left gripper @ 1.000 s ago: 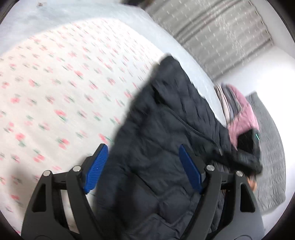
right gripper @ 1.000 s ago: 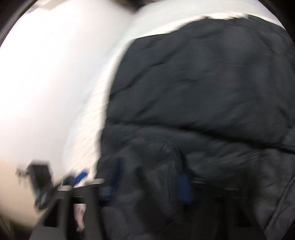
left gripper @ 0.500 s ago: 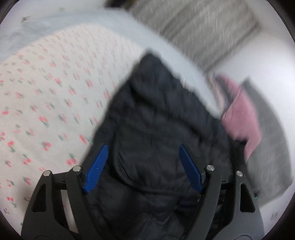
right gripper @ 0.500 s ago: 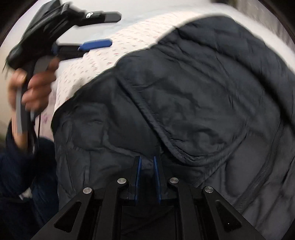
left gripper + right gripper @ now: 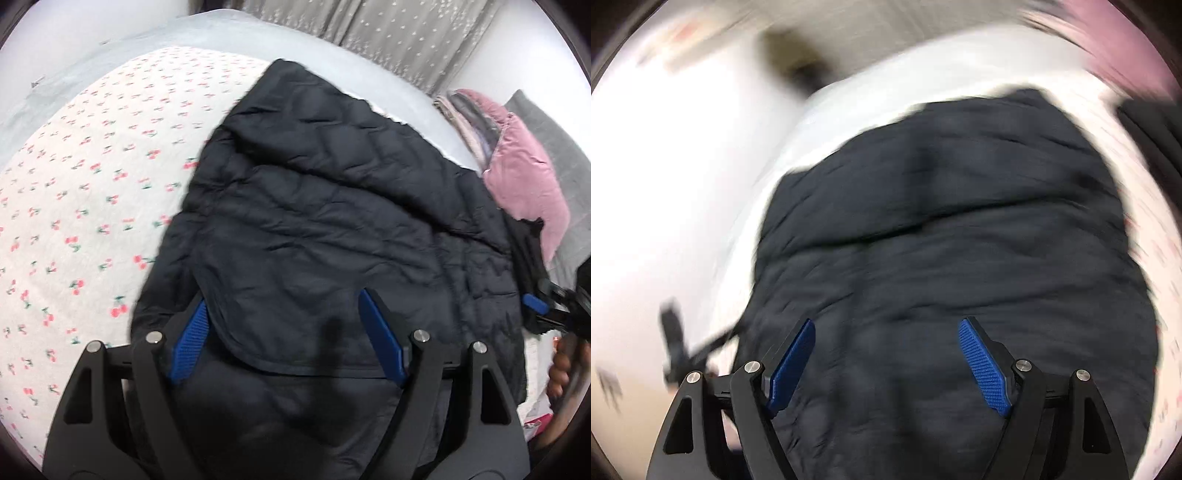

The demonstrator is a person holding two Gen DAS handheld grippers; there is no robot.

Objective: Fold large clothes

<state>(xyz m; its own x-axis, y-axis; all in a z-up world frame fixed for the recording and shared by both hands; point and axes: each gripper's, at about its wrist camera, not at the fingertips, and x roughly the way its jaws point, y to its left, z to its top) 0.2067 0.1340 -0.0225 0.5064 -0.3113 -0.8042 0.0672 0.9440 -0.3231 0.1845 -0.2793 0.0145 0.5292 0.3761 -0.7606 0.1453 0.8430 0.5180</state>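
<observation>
I see a puffy black quilted jacket (image 5: 332, 206) of smooth, slightly shiny cloth. Under it, the cherry-print bedsheet (image 5: 92, 184) looks soft and matt.

The quilted jacket (image 5: 332, 206) lies on the bed (image 5: 81, 177), centre frame; folded clothes (image 5: 517, 162) sit at its upper right, curtains (image 5: 388, 33) behind.

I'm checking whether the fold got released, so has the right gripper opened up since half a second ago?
Yes. The right gripper was shut on the black jacket half a second ago; now its blue pads stand wide apart above the jacket, holding nothing.
</observation>
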